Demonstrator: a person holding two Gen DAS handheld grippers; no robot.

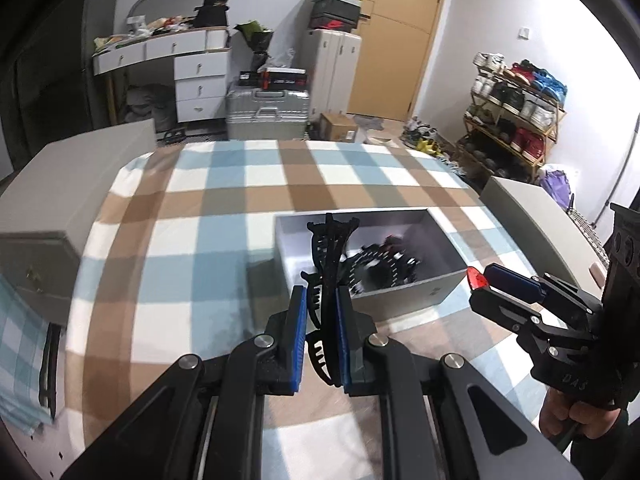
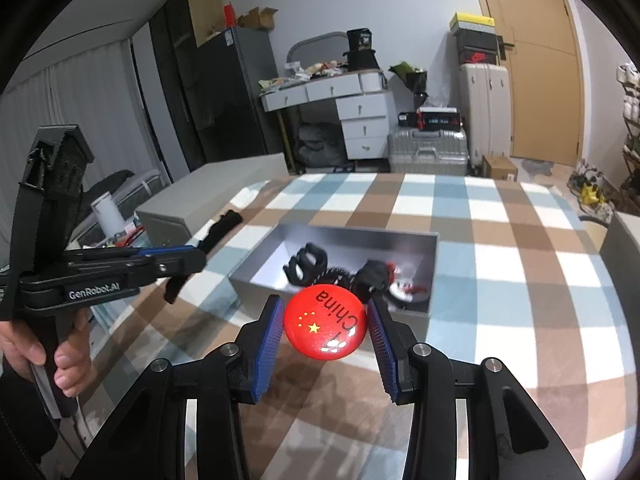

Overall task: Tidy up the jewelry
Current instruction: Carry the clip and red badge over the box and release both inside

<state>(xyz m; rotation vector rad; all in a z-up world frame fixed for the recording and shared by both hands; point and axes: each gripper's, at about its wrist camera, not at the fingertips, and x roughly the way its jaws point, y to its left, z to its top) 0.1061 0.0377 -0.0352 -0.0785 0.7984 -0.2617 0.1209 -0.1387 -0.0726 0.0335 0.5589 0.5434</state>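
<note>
In the left wrist view, the left gripper (image 1: 322,316) tilts down toward the checked cloth (image 1: 208,216), its blue pads pressed tight on a black hair claw clip (image 1: 328,264) that stands up between them, teeth spreading above and below the pads. Just beyond the jaws and a little to their right lies an open grey box (image 1: 432,284) with dark hair accessories (image 1: 384,266) heaped inside. Off to the right of the jaws the right gripper (image 1: 480,280) is seen side-on, a red badge showing at its tip, and a hand (image 1: 568,412) wraps its handle below.

In the right wrist view, the right gripper (image 2: 326,328) angles gently downward, jaws part open and closed on the edges of a round red badge (image 2: 325,322) printed with stars and "China". The grey box (image 2: 256,280) sits straight ahead beyond the jaws. To their left the left gripper (image 2: 192,258) reaches in level, a hand (image 2: 48,356) gripping its handle, with part of the black clip hanging under its fingers.
</note>
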